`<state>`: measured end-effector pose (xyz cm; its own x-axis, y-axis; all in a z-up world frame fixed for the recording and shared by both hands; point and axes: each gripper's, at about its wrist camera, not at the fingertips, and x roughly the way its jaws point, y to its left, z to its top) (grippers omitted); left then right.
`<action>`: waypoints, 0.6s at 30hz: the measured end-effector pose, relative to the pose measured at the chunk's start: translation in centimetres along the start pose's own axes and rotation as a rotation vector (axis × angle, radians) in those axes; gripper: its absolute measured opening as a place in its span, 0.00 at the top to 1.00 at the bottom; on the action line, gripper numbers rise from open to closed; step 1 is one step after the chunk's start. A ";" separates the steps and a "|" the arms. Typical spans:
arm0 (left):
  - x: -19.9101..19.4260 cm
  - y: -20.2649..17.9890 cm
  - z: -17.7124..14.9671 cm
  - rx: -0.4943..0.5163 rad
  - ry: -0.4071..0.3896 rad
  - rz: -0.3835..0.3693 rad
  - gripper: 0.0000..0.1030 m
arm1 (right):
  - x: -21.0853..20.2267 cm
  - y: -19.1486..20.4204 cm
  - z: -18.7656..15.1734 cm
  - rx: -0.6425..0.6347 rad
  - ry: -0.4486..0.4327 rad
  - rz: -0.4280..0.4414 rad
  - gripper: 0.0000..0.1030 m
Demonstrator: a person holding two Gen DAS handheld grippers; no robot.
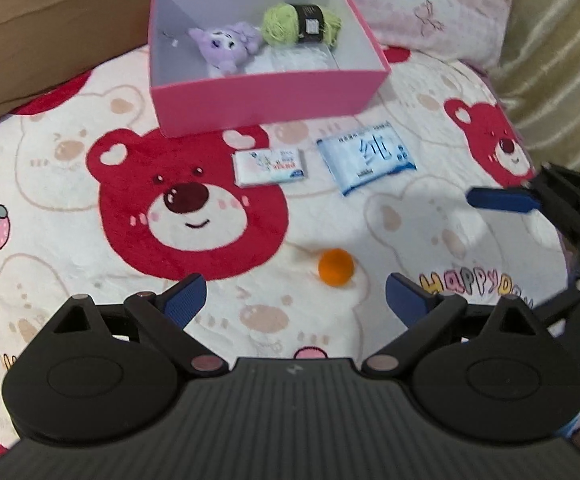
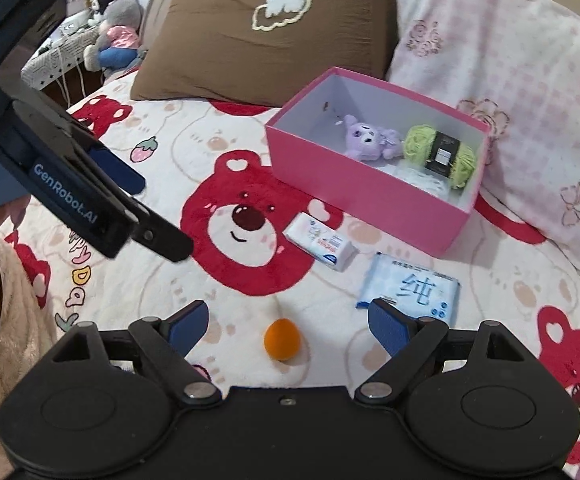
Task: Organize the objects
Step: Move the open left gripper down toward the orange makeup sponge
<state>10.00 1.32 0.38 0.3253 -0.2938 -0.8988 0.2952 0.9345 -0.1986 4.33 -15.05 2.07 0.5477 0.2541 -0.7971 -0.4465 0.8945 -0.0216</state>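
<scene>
- Left gripper [image 1: 294, 300] – jaws wide apart, nothing between the pads; hangs above the blanket [image 1: 69, 272], pointing down at it.
- Right gripper [image 2: 287, 322] – also spread wide, empty. In the left wrist view its blue finger pokes in from the right edge.
- Orange ball [image 1: 336, 267] lies on the blanket, just ahead of both grippers; in the right wrist view it sits roughly centred between the two blue pads but not touching either.
- Pink box [image 1: 265, 96] stands open further back on the blanket, near the pillows.
- Inside the box: purple plush toy [image 1: 225, 44] towards the left, green yarn [image 1: 302, 24] w/ a black label at the back right, touching the plush; a clear plastic pack [image 1: 298, 58] lies on the box floor in front of the yarn.
- Small white tissue pack [image 1: 270, 166] on the blanket, just in front of the box, over the red bear's ear.
- Blue-and-white wipes pack [image 1: 366, 160] just right of the tissue pack, apart from it.
- Brown pillow [image 2: 265, 32] & pink-checked pillow [image 2: 510, 80] behind the box.
- Far left in the right wrist view: stuffed animals [image 2: 109, 28] on a side table – details too small to tell.
</scene>
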 end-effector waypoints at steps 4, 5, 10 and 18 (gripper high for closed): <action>1.0 -0.1 -0.7 0.006 0.014 -0.018 0.06 | 1.4 1.2 -0.6 -0.086 0.015 -0.036 0.13; 1.3 -0.1 -0.8 0.004 0.016 -0.026 0.06 | 1.7 1.4 -0.8 -0.097 0.017 -0.039 0.13; 2.2 -0.1 -1.5 0.033 0.002 -0.017 0.06 | 3.1 1.7 -1.7 -0.115 0.044 0.011 0.13; 5.2 0.4 -2.4 0.023 -0.014 -0.009 0.06 | 7.4 0.5 -4.3 -0.017 0.159 0.049 0.14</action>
<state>9.71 0.66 -5.30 0.3355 -0.3050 -0.8913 0.3184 0.9271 -0.1975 5.16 -14.28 -6.43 0.4071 0.2350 -0.8827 -0.4827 0.8757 0.0106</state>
